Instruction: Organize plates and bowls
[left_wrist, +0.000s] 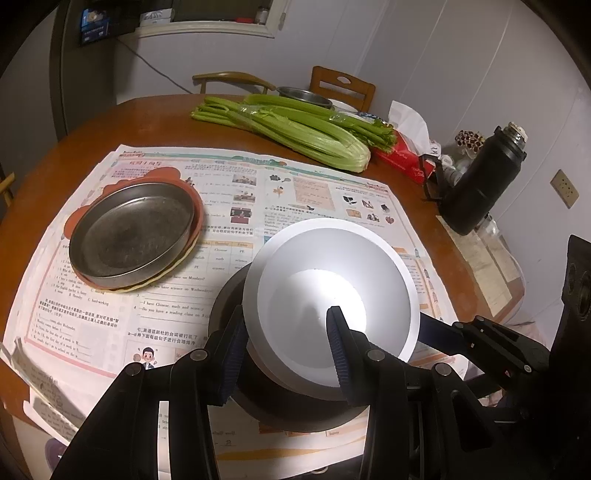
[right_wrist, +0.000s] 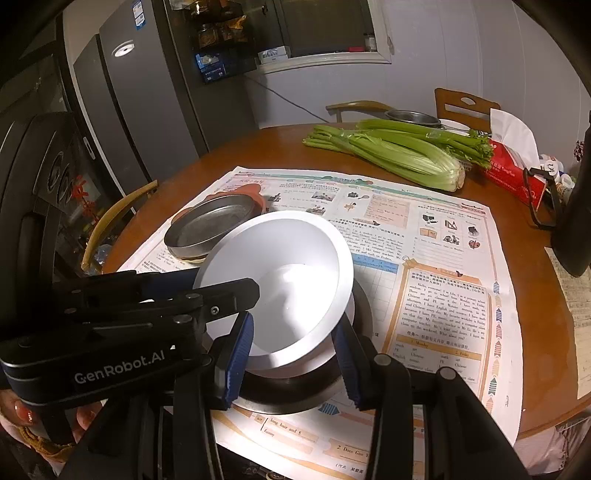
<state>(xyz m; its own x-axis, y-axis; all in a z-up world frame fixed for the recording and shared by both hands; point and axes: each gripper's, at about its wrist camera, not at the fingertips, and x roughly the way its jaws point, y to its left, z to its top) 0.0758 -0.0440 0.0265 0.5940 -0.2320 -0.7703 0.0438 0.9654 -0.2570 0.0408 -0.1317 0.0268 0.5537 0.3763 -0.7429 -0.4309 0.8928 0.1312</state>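
A white bowl (left_wrist: 332, 280) sits tilted in a dark metal bowl (left_wrist: 295, 410) on the newspaper. My left gripper (left_wrist: 286, 349) is open, with one finger inside the white bowl and one outside its near rim. In the right wrist view the white bowl (right_wrist: 280, 280) rests on another white bowl and the dark bowl (right_wrist: 295, 391). My right gripper (right_wrist: 295, 354) is open and straddles the bowls' near side. The left gripper (right_wrist: 207, 302) reaches in from the left. A metal pan (left_wrist: 133, 232) sits stacked on an orange plate (left_wrist: 197, 218) to the left.
Newspaper (left_wrist: 303, 192) covers the round wooden table (left_wrist: 155, 122). Celery (left_wrist: 288, 125), a red tissue pack (left_wrist: 402, 158), a black flask (left_wrist: 484, 181) and a small metal bowl (left_wrist: 304, 96) stand at the back. Chairs and a fridge (right_wrist: 147, 96) lie beyond.
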